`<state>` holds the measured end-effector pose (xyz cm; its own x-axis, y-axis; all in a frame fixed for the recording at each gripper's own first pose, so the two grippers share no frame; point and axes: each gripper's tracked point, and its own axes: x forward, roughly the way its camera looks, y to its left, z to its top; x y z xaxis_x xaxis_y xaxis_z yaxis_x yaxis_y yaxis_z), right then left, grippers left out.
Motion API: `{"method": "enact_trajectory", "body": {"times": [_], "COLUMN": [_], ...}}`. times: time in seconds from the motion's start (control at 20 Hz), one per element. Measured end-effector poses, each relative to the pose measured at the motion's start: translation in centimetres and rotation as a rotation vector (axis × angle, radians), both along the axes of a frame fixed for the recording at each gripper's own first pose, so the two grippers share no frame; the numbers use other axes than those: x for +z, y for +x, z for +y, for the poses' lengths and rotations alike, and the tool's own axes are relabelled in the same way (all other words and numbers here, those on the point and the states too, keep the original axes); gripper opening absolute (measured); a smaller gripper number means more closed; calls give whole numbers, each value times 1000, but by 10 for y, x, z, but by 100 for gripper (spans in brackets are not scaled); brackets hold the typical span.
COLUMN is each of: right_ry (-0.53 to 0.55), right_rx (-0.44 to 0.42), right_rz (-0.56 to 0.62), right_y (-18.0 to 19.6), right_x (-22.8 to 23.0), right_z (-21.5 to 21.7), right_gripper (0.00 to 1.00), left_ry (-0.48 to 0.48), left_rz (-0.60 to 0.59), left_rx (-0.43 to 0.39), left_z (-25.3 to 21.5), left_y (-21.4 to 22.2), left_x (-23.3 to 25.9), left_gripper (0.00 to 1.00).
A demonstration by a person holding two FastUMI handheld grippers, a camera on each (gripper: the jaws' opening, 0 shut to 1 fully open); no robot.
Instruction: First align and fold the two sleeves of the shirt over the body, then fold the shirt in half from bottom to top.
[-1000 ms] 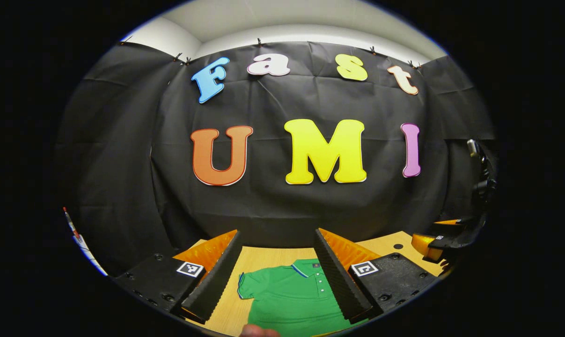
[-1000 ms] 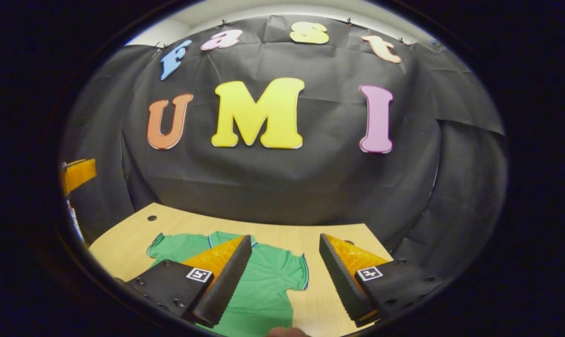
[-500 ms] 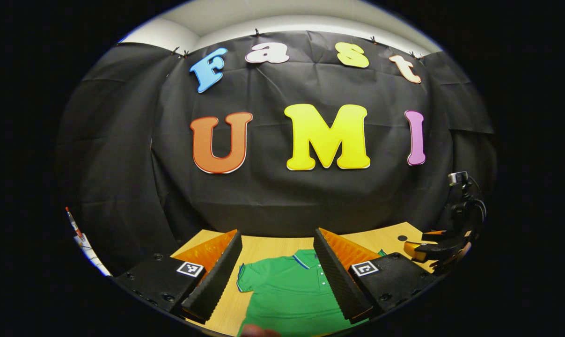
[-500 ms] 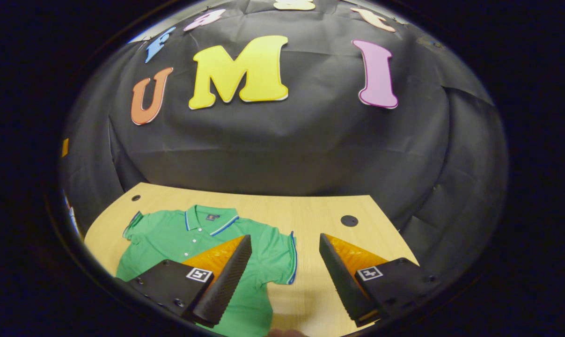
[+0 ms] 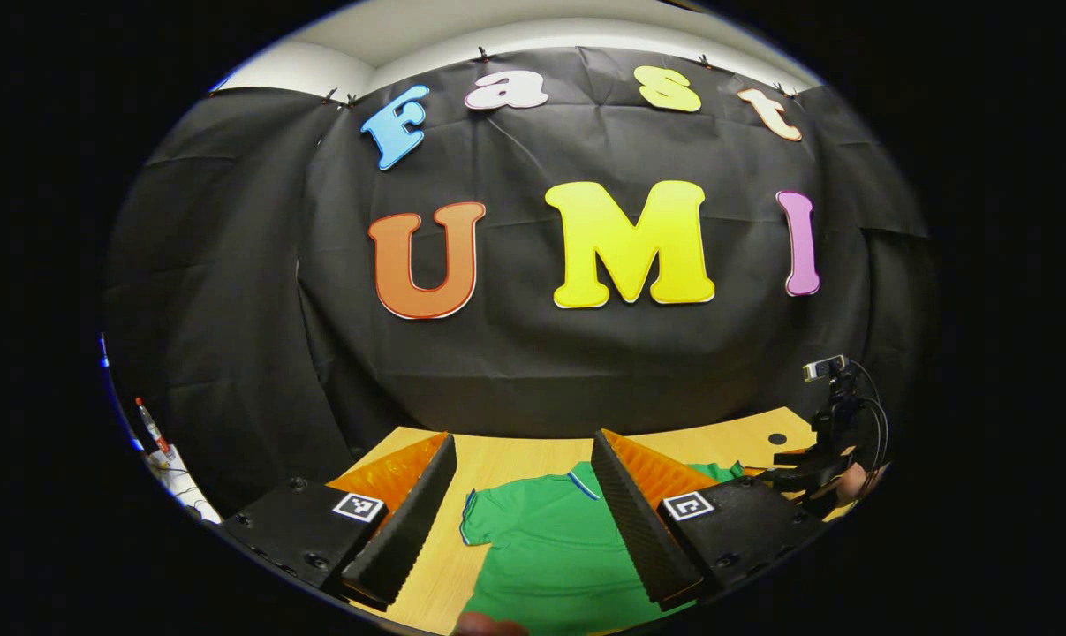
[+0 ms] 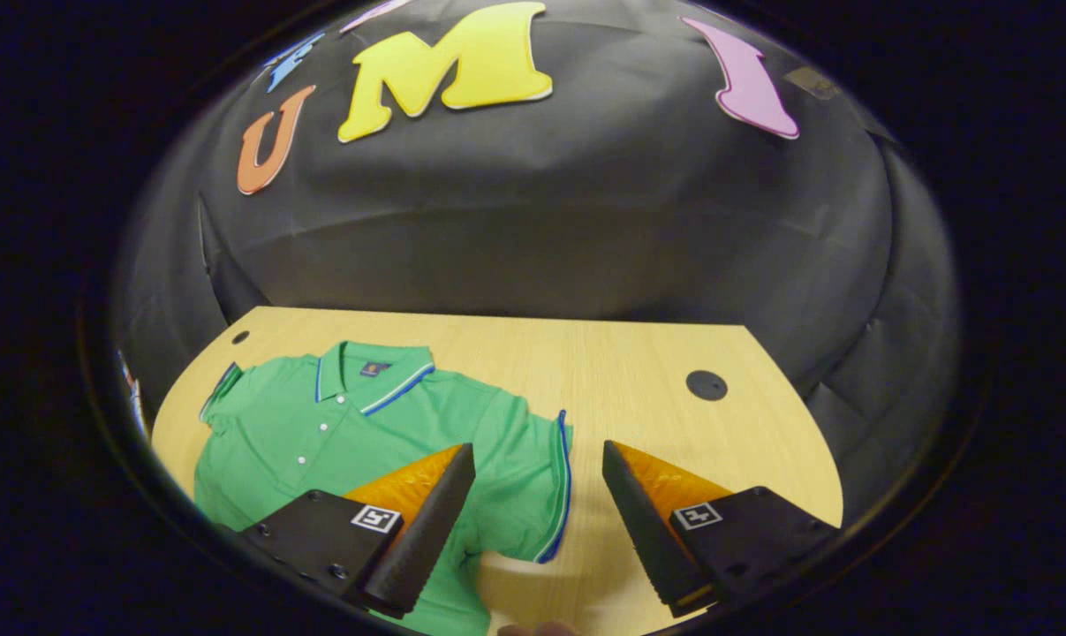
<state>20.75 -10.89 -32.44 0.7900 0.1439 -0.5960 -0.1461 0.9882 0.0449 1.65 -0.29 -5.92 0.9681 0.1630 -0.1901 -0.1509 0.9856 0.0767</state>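
- Right gripper view: right tool [image 6: 537, 512] hung spread above the sleeve [image 6: 533, 481] of the green shirt [image 6: 338, 433] at lower centre — likely lining up a pinch.
- Left tool [image 5: 524, 517], also spread, hovered over the shirt's other sleeve [image 5: 480, 521] on the counter [image 6: 638, 371].

The left gripper [image 5: 524, 512] hangs with fingers spread wide above a green short-sleeved polo shirt [image 5: 550, 552] lying flat on a light wooden table [image 5: 497, 455]. The right gripper [image 5: 802, 477] hovers near the table's far right edge.
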Motion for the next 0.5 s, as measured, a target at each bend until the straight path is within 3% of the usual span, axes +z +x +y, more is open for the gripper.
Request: {"method": "enact_trajectory", "body": {"times": [0.05, 0.2, 0.4, 0.5], "right_ry": [3, 26, 62, 68], "right_rx": [-4, -34, -66, -65], "right_rz": [14, 49, 86, 101], "right_y": [3, 15, 31, 36], "right_x": [-8, -25, -42, -48], "right_z": [-1, -8, -11, -10], "right_gripper": [92, 95, 79, 77], "left_ry": [7, 19, 9, 11], "left_rz": [-2, -2, 15, 22], "left_rx": [3, 23, 49, 61], "left_z": [-1, 4, 8, 12], "left_y": [2, 3, -2, -5], "left_x": [0, 0, -5, -6], "left_gripper": [99, 99, 99, 99]}}
